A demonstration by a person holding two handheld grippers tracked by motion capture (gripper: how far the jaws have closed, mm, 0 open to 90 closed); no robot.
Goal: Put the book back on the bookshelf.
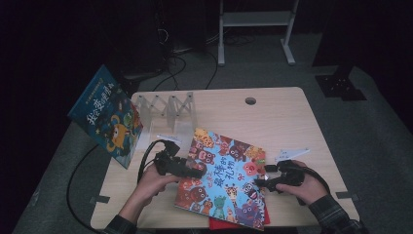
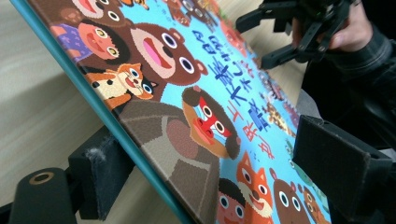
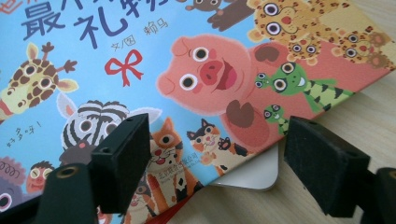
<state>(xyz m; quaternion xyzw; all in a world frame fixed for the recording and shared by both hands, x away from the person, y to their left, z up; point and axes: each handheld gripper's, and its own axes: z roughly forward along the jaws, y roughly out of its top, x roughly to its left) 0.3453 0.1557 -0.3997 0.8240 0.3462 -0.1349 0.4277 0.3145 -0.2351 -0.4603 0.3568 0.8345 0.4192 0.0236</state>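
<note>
Blue-covered picture book (image 1: pixel 226 178) lies flat near the bench's (image 1: pixel 287 122) front edge, atop a red book (image 1: pixel 229 225). Left tool (image 1: pixel 197 171) straddles its left edge, jaws spread, not pinching; right tool (image 1: pixel 258 183) hovers spread at the right corner. Probably each is placed to lift it toward the clear rack (image 1: pixel 168 109).

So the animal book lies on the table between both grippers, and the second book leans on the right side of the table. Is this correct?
Not quite. In the high view the second book leans at the table's left side, beside the clear rack. The animal book does lie between the left gripper and the right gripper.
</note>
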